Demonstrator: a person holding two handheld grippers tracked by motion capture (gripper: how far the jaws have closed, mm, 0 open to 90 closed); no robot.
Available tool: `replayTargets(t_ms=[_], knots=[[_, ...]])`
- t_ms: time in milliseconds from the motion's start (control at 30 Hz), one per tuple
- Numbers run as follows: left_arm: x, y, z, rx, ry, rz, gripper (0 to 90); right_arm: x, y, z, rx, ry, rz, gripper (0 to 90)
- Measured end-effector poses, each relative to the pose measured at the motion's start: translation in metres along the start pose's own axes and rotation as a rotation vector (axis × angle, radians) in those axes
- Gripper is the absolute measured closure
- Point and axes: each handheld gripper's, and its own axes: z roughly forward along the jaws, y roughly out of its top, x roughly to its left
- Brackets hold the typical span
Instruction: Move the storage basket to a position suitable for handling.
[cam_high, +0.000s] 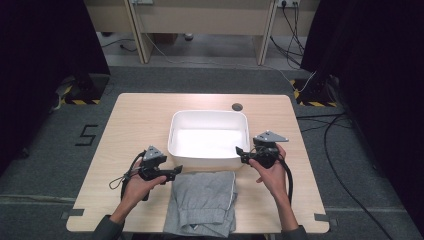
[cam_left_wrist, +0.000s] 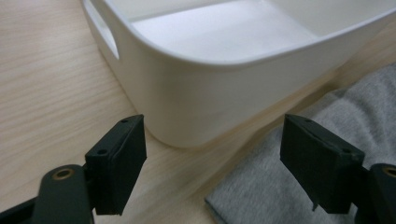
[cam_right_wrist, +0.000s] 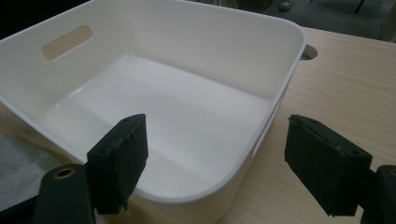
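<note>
Both grippers released, nothing held: left gripper (cam_high: 176, 171) hovering at the near left corner of the white tub (cam_high: 176, 131), jaws wide apart and pointing across toward the folded grey garment (cam_high: 202, 202); right gripper (cam_high: 240, 152) hovering at the tub's near right corner, jaws equally wide, tips turned inward toward the tub wall. Likely poised this way to take the garment from both sides and lift it into the tub, judging by the symmetric stance either side of the work. Garment lying flat on the wooden table (cam_high: 135, 120), just in front of the tub's near wall, close to it or touching, hanging a little over the table's near edge. Tub standing upright and empty in the middle of the table, presumably set there as the receiving container, within easy reach of both hands. From the left gripper view, tub corner (cam_left_wrist: 187, 102) straight ahead between the black jaws, grey cloth (cam_left_wrist: 280, 186) low at the right, one handle slot (cam_left_wrist: 106, 39) visible on the side wall. From the right gripper view, tub interior (cam_right_wrist: 163, 107) open ahead, rim passing between the jaws without contact, a sliver of grey cloth (cam_right_wrist: 18, 168) at lower left. Hard to make out: what kind of garment, folds hiding its shape; near hem cut off at the bottom of the high view; small dark round mark (cam_high: 237, 106) beyond the tub, perhaps a cable hole
</note>
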Motion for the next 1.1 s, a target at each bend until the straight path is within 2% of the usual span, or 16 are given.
replayTargets(t_ms=[67,167,300,400,533,600,700,833,967,1033,1100], knots=[[0.000,-0.004,-0.005,-0.010,0.007,-0.011,21.2,0.000,-0.005,-0.011,-0.014,0.009,0.012,23.9],[0.001,-0.013,-0.011,-0.023,0.018,-0.029,20.9,0.002,-0.010,-0.017,-0.012,0.034,0.029,24.1],[0.002,-0.023,-0.019,-0.017,0.016,-0.026,19.8,0.008,-0.023,-0.025,0.024,0.019,-0.015,23.3],[0.001,-0.030,-0.026,-0.017,0.011,-0.023,18.9,0.011,-0.027,-0.029,0.020,0.032,0.010,23.2],[-0.001,-0.037,-0.032,-0.012,0.004,-0.018,18.1,0.023,-0.033,-0.034,0.023,0.053,-0.012,22.6],[-0.003,-0.044,-0.035,-0.010,-0.010,-0.022,17.8,0.029,-0.037,-0.036,0.029,0.073,-0.019,22.6],[-0.009,-0.056,-0.037,0.006,-0.060,-0.053,17.1,0.034,-0.041,-0.033,0.042,0.090,-0.042,22.7],[-0.017,-0.063,-0.039,0.013,-0.071,-0.042,16.2,0.043,-0.047,-0.027,0.071,0.127,-0.064,23.2],[-0.027,-0.069,-0.042,0.020,-0.089,-0.039,15.8,0.047,-0.050,-0.023,0.079,0.147,-0.064,22.5],[-0.030,-0.072,-0.043,0.028,-0.114,-0.048,15.0,0.046,-0.051,-0.021,0.081,0.151,-0.081,22.0],[-0.036,-0.076,-0.044,0.034,-0.130,-0.046,15.0,0.047,-0.052,-0.020,0.082,0.156,-0.078,21.7]])
